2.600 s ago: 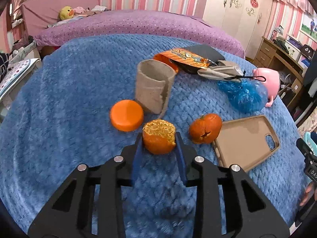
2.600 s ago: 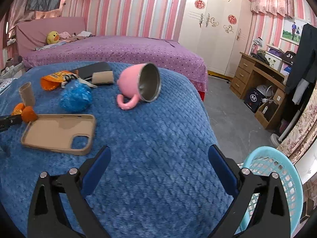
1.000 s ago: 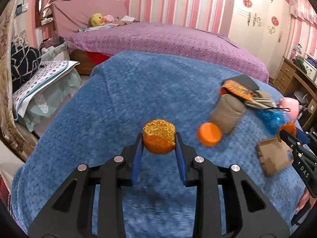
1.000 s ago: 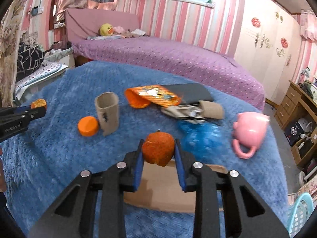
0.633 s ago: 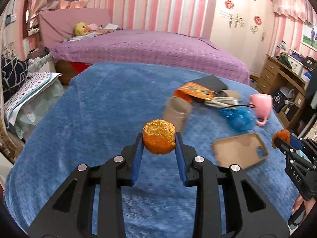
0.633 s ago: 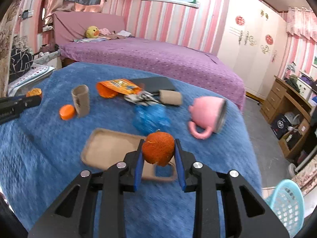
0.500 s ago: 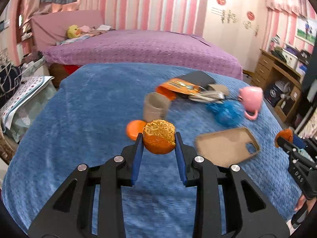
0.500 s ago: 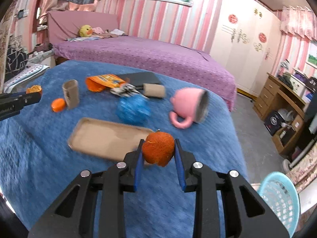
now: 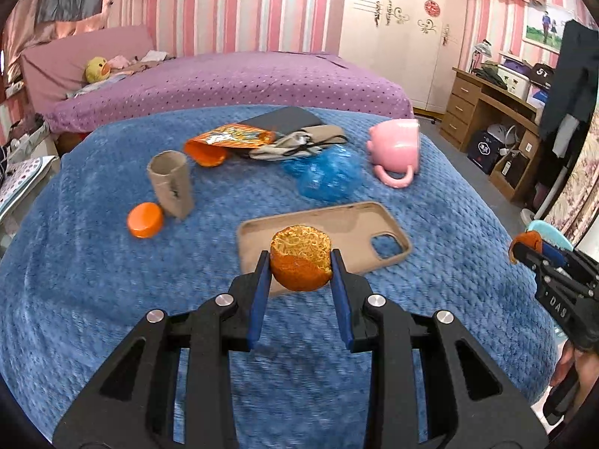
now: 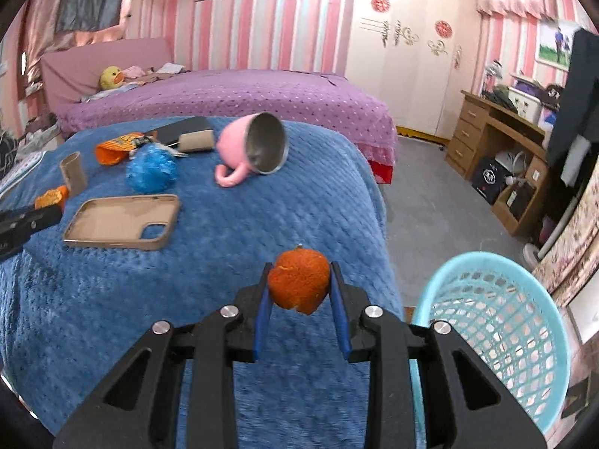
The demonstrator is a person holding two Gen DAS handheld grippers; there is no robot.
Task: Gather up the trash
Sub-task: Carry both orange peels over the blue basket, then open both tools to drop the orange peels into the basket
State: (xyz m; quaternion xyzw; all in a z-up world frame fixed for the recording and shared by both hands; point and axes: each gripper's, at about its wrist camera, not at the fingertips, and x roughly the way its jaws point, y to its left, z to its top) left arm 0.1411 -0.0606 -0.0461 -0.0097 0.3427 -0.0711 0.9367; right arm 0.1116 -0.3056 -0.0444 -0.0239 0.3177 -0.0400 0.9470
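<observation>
Left wrist view: the left gripper (image 9: 300, 273) clamps a hollow orange peel cup (image 9: 301, 262), pith-lined and stringy, above the nubby blue blanket (image 9: 93, 280). Below it lies a smooth tan phone case (image 9: 355, 224) toward the blanket's right edge.

Right wrist view: the right gripper (image 10: 298, 292) squeezes a crumpled orange peel (image 10: 298, 284) over the blanket's right edge, near a turquoise lattice basket (image 10: 498, 321) on the floor.

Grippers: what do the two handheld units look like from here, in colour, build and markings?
Both match: the left gripper and right gripper have matte black angular frames with triangular cut-outs, silver round bolt heads, and two flat blue finger pads. In the left wrist view, the right unit's black side carries white lettering reading "DAS". No cables or sleeves are visible.
</observation>
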